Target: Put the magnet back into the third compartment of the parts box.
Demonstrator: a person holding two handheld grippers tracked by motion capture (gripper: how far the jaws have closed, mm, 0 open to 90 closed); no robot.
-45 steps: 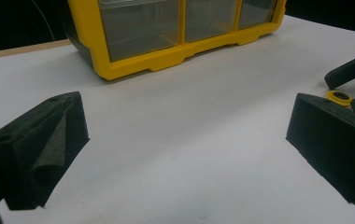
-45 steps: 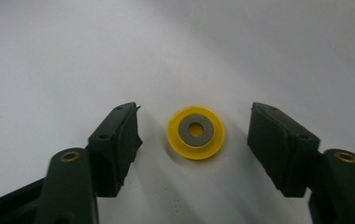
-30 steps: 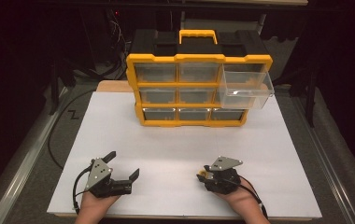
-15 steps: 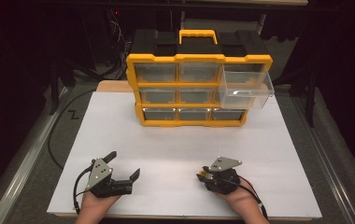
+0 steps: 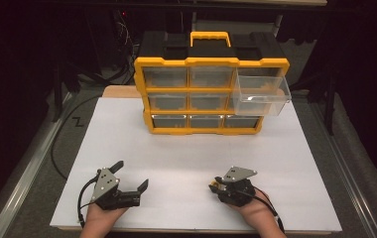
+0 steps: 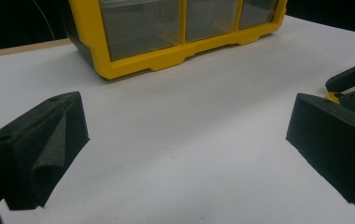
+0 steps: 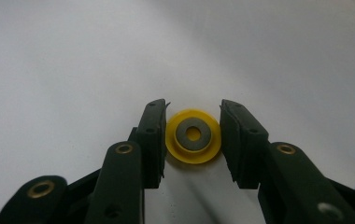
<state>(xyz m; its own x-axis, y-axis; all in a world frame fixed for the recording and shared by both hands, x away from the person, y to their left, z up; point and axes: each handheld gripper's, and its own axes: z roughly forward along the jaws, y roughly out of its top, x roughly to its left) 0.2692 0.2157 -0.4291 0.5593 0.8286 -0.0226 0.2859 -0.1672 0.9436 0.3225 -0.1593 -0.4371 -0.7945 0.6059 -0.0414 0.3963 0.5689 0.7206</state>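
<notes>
Now the right gripper [image 7: 193,140] clamps a small yellow ring [image 7: 193,136]. Lift it level toward the open drawer [image 5: 262,95]. Meanwhile the left gripper [image 5: 131,174] rests wide open.

White board [image 5: 186,148] covers the table top; a strip of bare wood [image 5: 119,91] shows at its far left edge. A metal rail [image 5: 25,163] runs along the table's left side, another [image 5: 347,173] along the right. Grey floor [image 5: 375,148] lies beyond the right rail. Black cable [image 5: 60,144] loops off the left edge. Behind the table the room is dark; tangled wires [image 5: 122,29] are dimly visible. Light falls evenly from above.
</notes>
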